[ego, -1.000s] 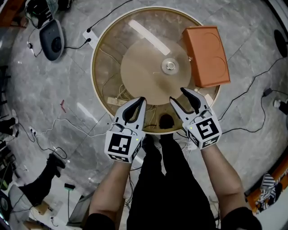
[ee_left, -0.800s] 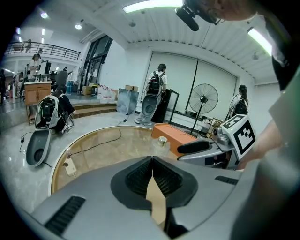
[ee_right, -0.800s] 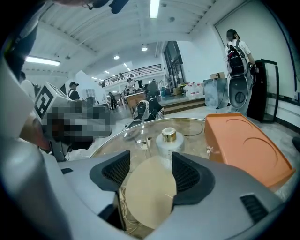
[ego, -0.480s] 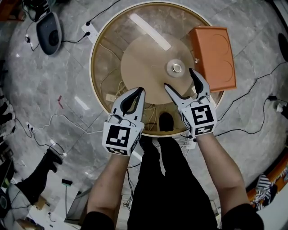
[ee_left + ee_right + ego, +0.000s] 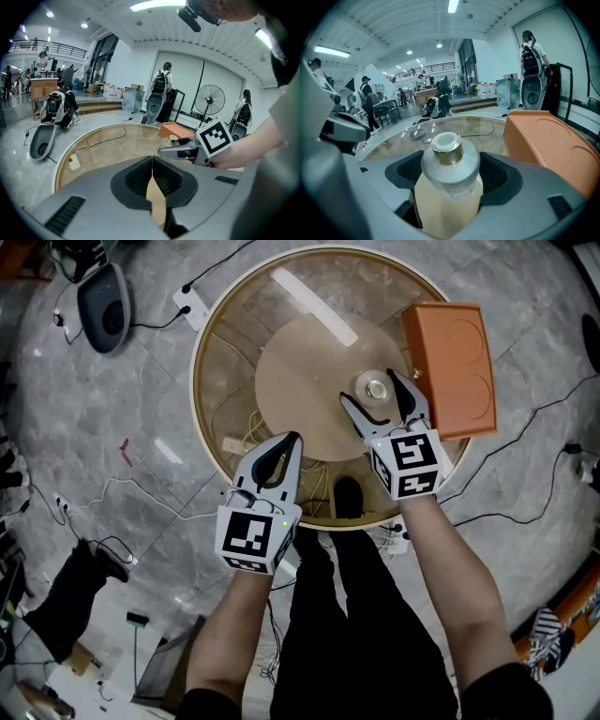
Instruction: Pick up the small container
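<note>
Person's left tongs (image 5: 292,439) closed tight on nothing, over the near rim of the round glass bench (image 5: 225,381), right tongs (image 5: 370,390) spread apart either side of the small container (image 5: 379,387), upright at the bench's middle, orange box (image 5: 450,367) just beside it.

A grey marble-patterned tile floor (image 5: 112,381), strewn with thin black cables (image 5: 539,407), surrounds a round glass-topped desk with a cream rim (image 5: 194,379). The hall has a white ribbed ceiling (image 5: 211,42) with long strip lights (image 5: 154,5), pale wall panels (image 5: 183,79), a railed upper balcony (image 5: 37,45) and a black standing fan (image 5: 209,100).
</note>
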Demonstrator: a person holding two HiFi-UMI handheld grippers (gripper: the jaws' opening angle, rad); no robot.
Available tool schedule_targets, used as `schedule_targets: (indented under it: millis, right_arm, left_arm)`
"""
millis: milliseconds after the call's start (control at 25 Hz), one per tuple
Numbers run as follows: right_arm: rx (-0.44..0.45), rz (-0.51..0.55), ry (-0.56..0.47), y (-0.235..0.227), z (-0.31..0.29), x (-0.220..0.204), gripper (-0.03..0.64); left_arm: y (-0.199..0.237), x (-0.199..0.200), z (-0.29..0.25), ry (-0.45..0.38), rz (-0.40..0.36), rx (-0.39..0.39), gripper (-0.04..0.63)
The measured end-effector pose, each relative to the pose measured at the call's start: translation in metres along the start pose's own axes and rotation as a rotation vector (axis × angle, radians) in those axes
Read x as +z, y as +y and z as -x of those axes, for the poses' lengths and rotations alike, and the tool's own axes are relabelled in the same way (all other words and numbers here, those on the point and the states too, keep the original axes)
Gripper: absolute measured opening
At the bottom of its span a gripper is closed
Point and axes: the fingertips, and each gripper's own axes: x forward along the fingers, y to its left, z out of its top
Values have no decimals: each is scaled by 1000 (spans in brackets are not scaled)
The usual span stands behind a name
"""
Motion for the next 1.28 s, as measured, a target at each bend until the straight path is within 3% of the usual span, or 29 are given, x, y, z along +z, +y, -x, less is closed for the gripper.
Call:
schedule_targets:
  millis: [200,800,1040,1280]
  right_arm:
    - [-56,42,13,0,-9,-7,351]
    - [-19,103,77,12,-4,-14,342]
    - [-10,81,-24,31,46,9,342]
    - [52,48,-37,81,124,49,342]
  left_arm:
    - [4,-5,9,-6,4,8,20]
    - [-1,-4,75,-17,-27,7,20]
    - [5,1,106,-38,-28,46,20]
    - [-13,42,161,-56,-11,51,20]
